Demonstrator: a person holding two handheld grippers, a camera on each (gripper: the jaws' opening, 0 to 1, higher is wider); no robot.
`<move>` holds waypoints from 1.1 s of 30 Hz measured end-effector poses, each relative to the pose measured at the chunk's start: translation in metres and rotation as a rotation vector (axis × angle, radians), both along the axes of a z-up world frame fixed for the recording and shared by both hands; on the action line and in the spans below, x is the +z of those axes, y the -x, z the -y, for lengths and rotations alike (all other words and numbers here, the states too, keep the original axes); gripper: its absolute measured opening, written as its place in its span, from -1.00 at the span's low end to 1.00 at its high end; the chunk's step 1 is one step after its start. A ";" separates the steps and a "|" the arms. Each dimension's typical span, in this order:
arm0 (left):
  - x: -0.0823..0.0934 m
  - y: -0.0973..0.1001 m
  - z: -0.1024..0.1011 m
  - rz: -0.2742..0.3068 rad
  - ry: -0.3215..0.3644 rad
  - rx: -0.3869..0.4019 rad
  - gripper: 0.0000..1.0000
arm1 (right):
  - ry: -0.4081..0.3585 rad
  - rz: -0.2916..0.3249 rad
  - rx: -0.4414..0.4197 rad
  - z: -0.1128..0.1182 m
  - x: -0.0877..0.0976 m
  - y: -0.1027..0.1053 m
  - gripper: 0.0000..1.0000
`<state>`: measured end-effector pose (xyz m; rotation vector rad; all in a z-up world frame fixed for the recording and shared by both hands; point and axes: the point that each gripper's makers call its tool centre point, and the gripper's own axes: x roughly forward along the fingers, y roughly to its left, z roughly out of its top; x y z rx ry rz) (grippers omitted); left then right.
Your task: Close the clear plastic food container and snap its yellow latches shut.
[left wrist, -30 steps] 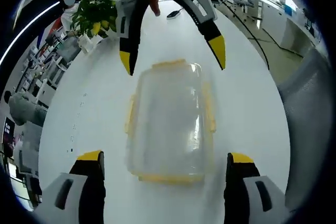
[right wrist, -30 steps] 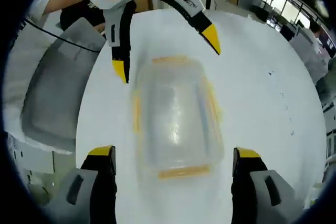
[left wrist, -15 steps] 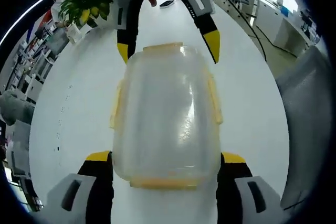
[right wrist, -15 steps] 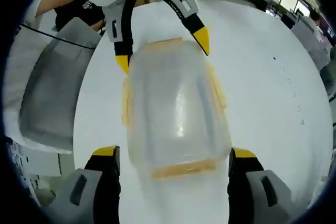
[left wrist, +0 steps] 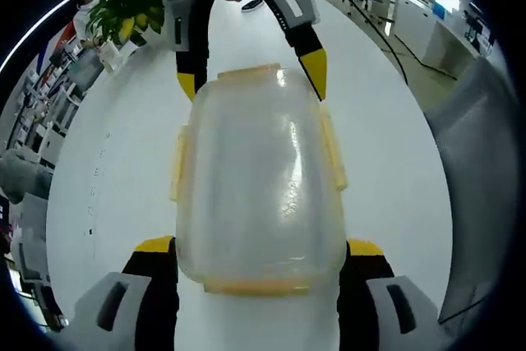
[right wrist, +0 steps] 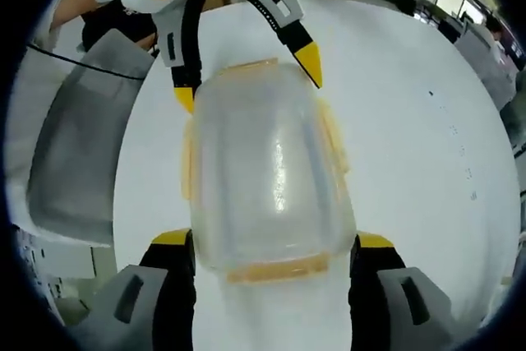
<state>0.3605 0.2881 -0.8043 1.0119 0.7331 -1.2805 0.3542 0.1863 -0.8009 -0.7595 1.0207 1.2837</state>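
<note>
White tabletop (left wrist: 386, 178); potted plant (left wrist: 119, 14) far left. Clear container (left wrist: 256, 178), lid on, sits between my spread left hand-held gripper (left wrist: 259, 248) and right hand-held gripper (right wrist: 273, 244), both released, facing.

Right gripper view. I am holding my right gripper (right wrist: 273, 254) with its yellow-tipped jaws spread either side of the near end of the clear container (right wrist: 265, 172), which is lying lengthwise on the white table (right wrist: 419, 121). Whether the jaws are touching its walls I cannot tell. Yellow latches (right wrist: 332, 144) are sitting along its sides and ends. The left gripper (right wrist: 246, 71) is reaching in from the table's far edge, its jaws straddling the container's far end. A grey chair (right wrist: 78, 145) is standing beyond the table's left edge.
</note>
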 end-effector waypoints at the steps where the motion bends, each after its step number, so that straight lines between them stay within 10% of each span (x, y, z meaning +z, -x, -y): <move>1: 0.000 0.000 -0.003 -0.001 -0.003 0.001 0.54 | 0.001 0.000 0.001 -0.002 0.000 0.000 0.48; 17: -0.004 0.022 -0.105 -0.021 -0.082 0.020 0.56 | -0.072 0.036 0.015 -0.108 -0.006 0.020 0.55; 33: -0.006 0.029 -0.130 -0.044 -0.088 0.050 0.58 | -0.070 0.053 0.057 -0.136 -0.010 0.020 0.59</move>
